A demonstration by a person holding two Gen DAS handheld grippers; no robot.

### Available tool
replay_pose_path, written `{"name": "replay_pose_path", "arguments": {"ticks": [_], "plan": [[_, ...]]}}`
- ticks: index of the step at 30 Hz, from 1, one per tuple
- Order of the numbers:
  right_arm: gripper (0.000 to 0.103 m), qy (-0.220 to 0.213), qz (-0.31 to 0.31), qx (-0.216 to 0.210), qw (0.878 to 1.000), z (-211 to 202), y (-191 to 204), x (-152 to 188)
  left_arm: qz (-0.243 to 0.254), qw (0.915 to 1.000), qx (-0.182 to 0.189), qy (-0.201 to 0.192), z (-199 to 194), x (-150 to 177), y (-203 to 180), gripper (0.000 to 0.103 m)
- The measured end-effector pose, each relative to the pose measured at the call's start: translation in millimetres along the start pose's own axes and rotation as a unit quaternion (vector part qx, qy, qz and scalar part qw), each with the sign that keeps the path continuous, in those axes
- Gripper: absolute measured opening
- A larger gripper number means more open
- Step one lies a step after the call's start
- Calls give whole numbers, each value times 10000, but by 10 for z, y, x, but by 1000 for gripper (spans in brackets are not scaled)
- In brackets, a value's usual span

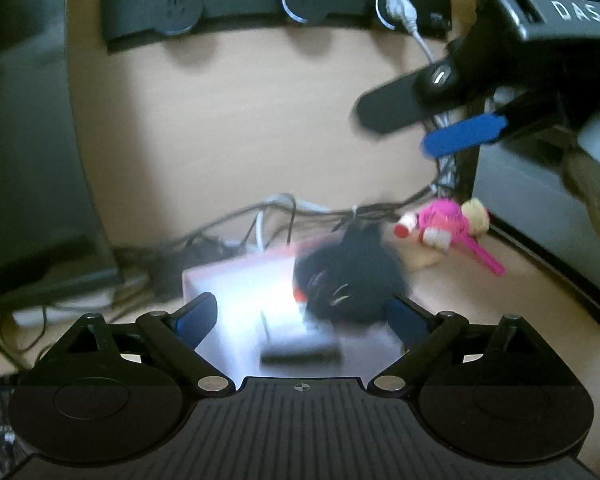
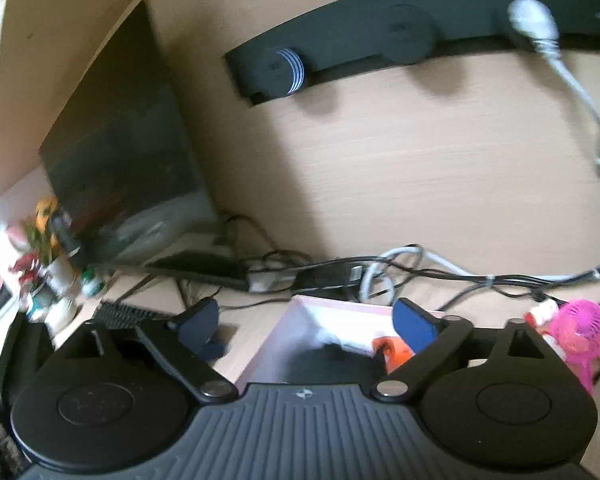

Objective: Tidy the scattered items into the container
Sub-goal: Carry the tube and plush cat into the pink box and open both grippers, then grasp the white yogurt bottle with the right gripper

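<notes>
**Grippers poised over a half-filled box on a cluttered desk**

A pale pink box (image 1: pixel 236 280) sits on a wooden desk (image 1: pixel 240 140), directly in front of the left gripper (image 1: pixel 302 314), whose blue-padded fingers (image 1: pixel 198 316) stand wide apart with nothing between them. Inside the box lie a black fuzzy item (image 1: pixel 348 280), blurred by motion, a small dark flat object (image 1: pixel 300 350) and a glimpse of something orange (image 2: pixel 392 350). Just beside the box, to its right, a pink-and-tan plush toy (image 1: pixel 444 224) lies on the desk, outside the container. The right gripper (image 1: pixel 412 128) hangs above and to the right of the toy in the left wrist view, its black and blue fingers spread and empty; its own camera shows the same wide stance over the box's near corner. A tangle of cables (image 2: pixel 380 272) runs behind the box, and a black power strip (image 1: pixel 276 4) is fixed to the wall panel, with a white plug (image 1: pixel 400 10) seated in its right-hand socket. Small figurines (image 2: pixel 40 264) crowd the far left of the desk.
</notes>
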State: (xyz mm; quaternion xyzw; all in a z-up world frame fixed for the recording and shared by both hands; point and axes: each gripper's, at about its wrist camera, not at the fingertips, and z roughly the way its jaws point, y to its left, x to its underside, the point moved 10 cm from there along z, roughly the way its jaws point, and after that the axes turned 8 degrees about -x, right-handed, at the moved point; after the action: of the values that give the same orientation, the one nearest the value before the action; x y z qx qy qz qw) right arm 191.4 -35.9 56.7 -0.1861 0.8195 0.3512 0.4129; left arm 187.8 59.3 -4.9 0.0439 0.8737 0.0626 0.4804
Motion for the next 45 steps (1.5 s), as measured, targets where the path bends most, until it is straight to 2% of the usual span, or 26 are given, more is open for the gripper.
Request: {"name": "replay_pose_path", "arguments": {"ticks": [3, 7, 11, 14, 17, 20, 22, 25, 28, 31, 34, 36, 37, 44, 45], "plan": [[100, -286, 118, 596, 9977, -175, -345, 94, -160, 9994, -174, 240, -79, 142, -36, 97], [100, -172, -204, 1665, 9857, -251, -784, 374, -329, 9982, 198, 468, -114, 194, -335, 98], [100, 118, -302, 2051, 9782, -257, -1033, 692, -178, 9949, 815, 571, -167, 239, -785, 98], [100, 87, -383, 2322, 9719, -242, -1209, 785, -75, 9949, 897, 444, -196, 232, -986, 99], [100, 35, -504, 2609, 9640, -155, -1392, 800, -258, 9960, 689, 506, -105, 216, -970, 100], [100, -73, -643, 2912, 9545, -42, -1553, 731, -441, 9938, 756, 686, -43, 255, -934, 100], [99, -229, -848, 3280, 9406, 64, -1670, 620, -395, 9935, 773, 733, -24, 272, -927, 100], [90, -233, -1065, 3741, 9210, 249, -1874, 462, -438, 9924, 836, 789, 17, 292, -910, 100], [90, -183, -963, 3951, 9134, 404, -2130, 386, -518, 9916, 885, 783, 41, 284, -888, 100], [89, -64, -762, 4002, 9133, 539, -2391, 378, -577, 9911, 892, 802, 88, 282, -849, 100], [73, 152, -382, 3785, 9247, 641, -2540, 465, -661, 9905, 838, 867, 130, 288, -795, 101], [65, 175, -392, 3683, 9287, 649, -2485, 509, -717, 9900, 810, 906, 156, 296, -764, 101], [52, 257, -391, 3575, 9327, 654, -2434, 544, -741, 9896, 812, 927, 168, 301, -757, 101], [51, 1005, 21, 2348, 9668, 423, -1817, 976, -728, 9892, 860, 936, 176, 303, -756, 101], [51, 969, 40, 2197, 9707, 348, -1725, 979, -739, 9890, 870, 942, 176, 309, -750, 101]]}}
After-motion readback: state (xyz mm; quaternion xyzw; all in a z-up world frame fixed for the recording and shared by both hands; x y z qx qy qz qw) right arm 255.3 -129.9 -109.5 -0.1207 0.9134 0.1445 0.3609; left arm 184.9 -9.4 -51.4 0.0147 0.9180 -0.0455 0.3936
